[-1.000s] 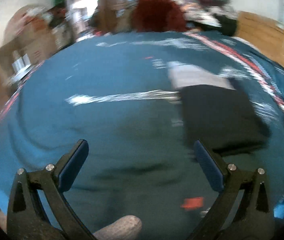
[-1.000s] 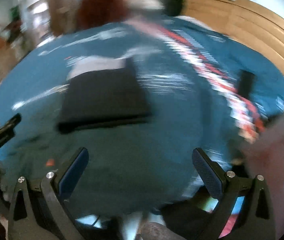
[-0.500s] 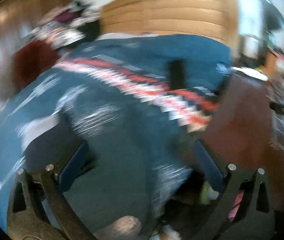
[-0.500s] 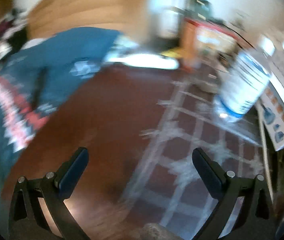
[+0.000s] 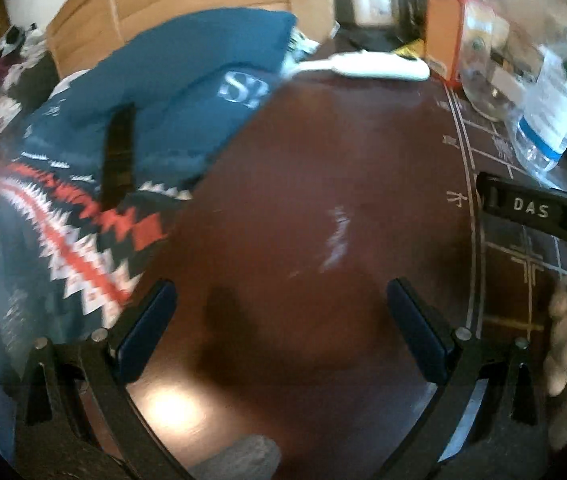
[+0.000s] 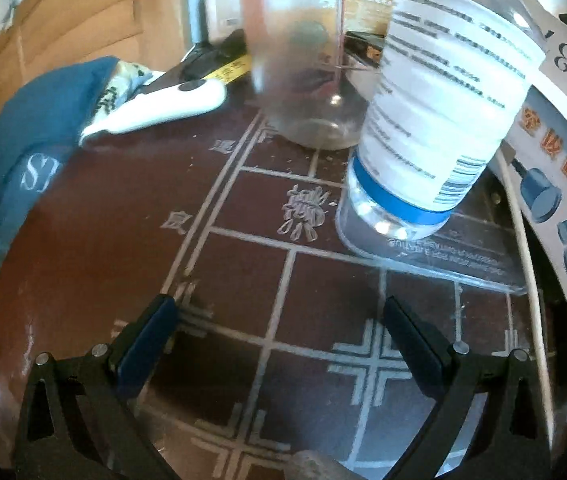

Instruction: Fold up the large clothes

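Both grippers stand empty over a dark red table (image 5: 323, 152), away from the clothes you are meant to fold. Your left gripper (image 5: 281, 330) has its fingers spread wide with nothing between the blue pads (image 5: 145, 332), hovering above bare tabletop. Your right gripper (image 6: 277, 344) is just as wide and equally empty, above the inlaid grid lines (image 6: 283, 276) on the right of the table.

The large garment (image 5: 187, 80), a teal piece with a red, white and black zigzag band (image 5: 83, 248), lies at the left, draped over the table's left edge and reaching toward the far wooden panelling. A dark strip (image 5: 119, 156) lies across it; what that is cannot be told.

Judging by the scene, the step in hand is a return to the cloth for a fresh grasp. To do it well, swing both tools left until the fabric fills each view, then pick two matching points on one edge, so the fold comes up even rather than skewed.

Mind the clutter at your right: a plastic water bottle (image 6: 443, 112) stands just ahead of the right gripper, with a clear glass jar (image 6: 303, 64) beyond it and a white handheld device (image 6: 163, 104) touching the garment's far corner. Turn away from them low and slowly; a wide swing could topple the bottle.
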`<state>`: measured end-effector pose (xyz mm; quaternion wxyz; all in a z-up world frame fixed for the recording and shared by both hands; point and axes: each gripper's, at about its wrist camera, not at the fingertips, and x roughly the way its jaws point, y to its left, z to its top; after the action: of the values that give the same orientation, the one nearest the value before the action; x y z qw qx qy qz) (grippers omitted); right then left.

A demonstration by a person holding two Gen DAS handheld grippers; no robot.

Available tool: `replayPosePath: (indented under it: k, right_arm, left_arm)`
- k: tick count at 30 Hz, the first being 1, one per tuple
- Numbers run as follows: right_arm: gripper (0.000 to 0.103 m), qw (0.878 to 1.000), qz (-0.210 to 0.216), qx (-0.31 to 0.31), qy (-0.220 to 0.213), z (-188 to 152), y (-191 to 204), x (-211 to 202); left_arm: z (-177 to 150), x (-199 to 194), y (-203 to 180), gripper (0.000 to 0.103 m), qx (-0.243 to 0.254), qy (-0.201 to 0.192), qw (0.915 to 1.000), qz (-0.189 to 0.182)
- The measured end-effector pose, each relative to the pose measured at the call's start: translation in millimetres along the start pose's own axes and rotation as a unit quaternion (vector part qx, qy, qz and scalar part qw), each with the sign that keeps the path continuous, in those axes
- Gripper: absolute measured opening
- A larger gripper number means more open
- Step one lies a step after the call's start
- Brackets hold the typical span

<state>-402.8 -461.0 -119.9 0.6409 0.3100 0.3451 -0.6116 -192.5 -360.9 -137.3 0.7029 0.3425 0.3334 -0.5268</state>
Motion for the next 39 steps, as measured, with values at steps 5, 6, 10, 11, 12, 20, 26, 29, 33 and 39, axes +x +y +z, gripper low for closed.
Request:
replayPosePath:
  k: [5, 6, 10, 11, 12, 20, 26, 29, 33, 39]
  right_arm:
    - [0.103, 1.000, -0.006, 0.020, -0.002, 13, -14, 15]
    - [0.103, 1.000, -0.006, 0.021, -0.002, 13, -15, 15]
    - [0.103, 1.000, -0.008, 0.027, -0.002, 14, -18, 16]
    - [0.103, 1.000, -0.009, 0.027, -0.001, 15, -18, 17]
    - [0.103, 1.000, -0.009, 0.027, -0.001, 16, -19, 17]
    - [0.103, 1.000, -0.009, 0.027, 0.000, 17, -20, 19]
    - [0.103, 1.000, -0.009, 0.026, 0.000, 17, -20, 19]
    - [0.103, 1.000, -0.009, 0.027, 0.000, 17, -20, 19]
    - [0.103, 1.000, -0.009, 0.027, 0.001, 17, -20, 19]
    - [0.103, 1.000, -0.009, 0.027, 0.001, 17, -20, 19]
  left_arm:
    - [20, 16, -29, 0.103, -0.043, 0.000, 0.9987, -0.027]
    - [25, 19, -35, 0.103, -0.053, 0.000, 0.9983, -0.024]
    - [40, 26, -55, 0.103, -0.064, -0.003, 0.9979, -0.010]
    - [40, 26, -55, 0.103, -0.065, -0.002, 0.9978, -0.012]
    - [39, 26, -54, 0.103, -0.066, -0.002, 0.9977, -0.014]
    - [40, 26, -53, 0.103, -0.067, -0.002, 0.9976, -0.015]
    - [40, 26, -53, 0.103, -0.067, -0.003, 0.9976, -0.015]
    - [40, 26, -53, 0.103, -0.067, -0.003, 0.9976, -0.015]
    - [39, 26, -53, 0.103, -0.067, -0.003, 0.9976, -0.015]
    - [39, 26, -54, 0.103, -0.067, -0.003, 0.9977, -0.016]
